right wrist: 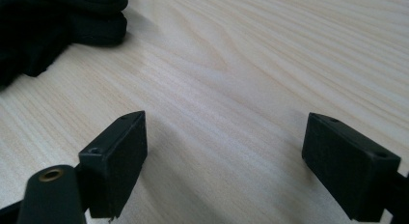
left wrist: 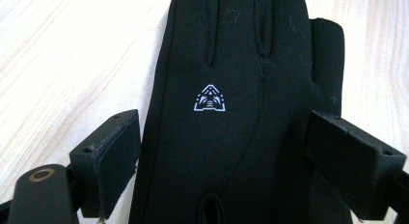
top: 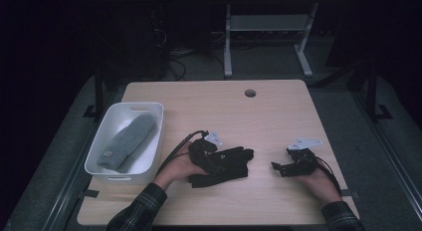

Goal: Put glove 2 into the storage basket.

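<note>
Left gripper [left wrist: 224,151] jaws spread wide, black glove [left wrist: 241,113] lying flat on the table [top: 278,111] between them, pads not pressing it, glove fingers running to twelve o'clock, right gripper [right wrist: 224,161] jaws wide over bare wood, glove [right wrist: 53,26] off at ten o'clock, well apart.

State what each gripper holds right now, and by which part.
Nothing is held. The left gripper stands open astride the black glove, near its cuff end, pads clear of the fabric. The right gripper is open over bare table.
</note>
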{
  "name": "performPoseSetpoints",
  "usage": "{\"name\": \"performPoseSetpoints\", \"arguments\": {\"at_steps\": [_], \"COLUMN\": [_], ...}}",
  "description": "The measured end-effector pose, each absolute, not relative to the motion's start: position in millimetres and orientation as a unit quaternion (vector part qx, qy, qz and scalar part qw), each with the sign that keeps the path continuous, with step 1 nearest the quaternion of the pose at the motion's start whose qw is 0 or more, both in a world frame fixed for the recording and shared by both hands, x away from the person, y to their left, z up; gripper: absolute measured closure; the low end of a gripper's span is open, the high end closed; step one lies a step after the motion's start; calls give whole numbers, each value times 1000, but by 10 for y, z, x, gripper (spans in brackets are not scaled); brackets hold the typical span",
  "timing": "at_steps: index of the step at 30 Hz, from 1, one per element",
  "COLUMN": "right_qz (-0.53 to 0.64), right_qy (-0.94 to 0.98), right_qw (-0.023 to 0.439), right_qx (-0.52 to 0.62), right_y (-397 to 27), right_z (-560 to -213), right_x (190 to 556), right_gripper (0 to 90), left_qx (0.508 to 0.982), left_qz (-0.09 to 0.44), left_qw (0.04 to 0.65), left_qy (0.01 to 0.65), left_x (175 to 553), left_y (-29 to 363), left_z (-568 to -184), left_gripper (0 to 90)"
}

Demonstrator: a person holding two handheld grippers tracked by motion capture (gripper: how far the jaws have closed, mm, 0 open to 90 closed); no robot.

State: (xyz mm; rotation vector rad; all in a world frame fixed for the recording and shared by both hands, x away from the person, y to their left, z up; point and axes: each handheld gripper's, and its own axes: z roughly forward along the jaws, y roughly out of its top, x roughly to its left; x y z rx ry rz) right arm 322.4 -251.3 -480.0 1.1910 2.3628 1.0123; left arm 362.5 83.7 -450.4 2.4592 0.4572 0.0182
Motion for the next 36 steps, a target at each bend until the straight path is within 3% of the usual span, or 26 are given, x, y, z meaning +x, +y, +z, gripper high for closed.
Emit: {"name": "performPoseSetpoints", "arguments": {"at_steps": [20,24,32,36], "right_qz": [353,354,355,356], "right_qy": [826,826,827,827], "right_qw": [153,154,156,156], "right_qx": [412,412,407,406], "right_y": [-2509,-2509,-2507,-2503], "right_z": [-4802,-4802,-4805,-4808], "right_x": [3222,3222,3225,3224], "right_gripper": [160,160,160,160], "left_qx": [934,934,938,938], "left_qz": [-5,-20,-50,-54], "left_qw": [313,319,319,312], "left_qy": [169,161,130,140], "left_x": [3621,3609,3541,3532], "left_y": [842,855,832,820], "left_z": [-4593,-4586,-4540,-4524], "left_gripper": [149,246,614,672]}}
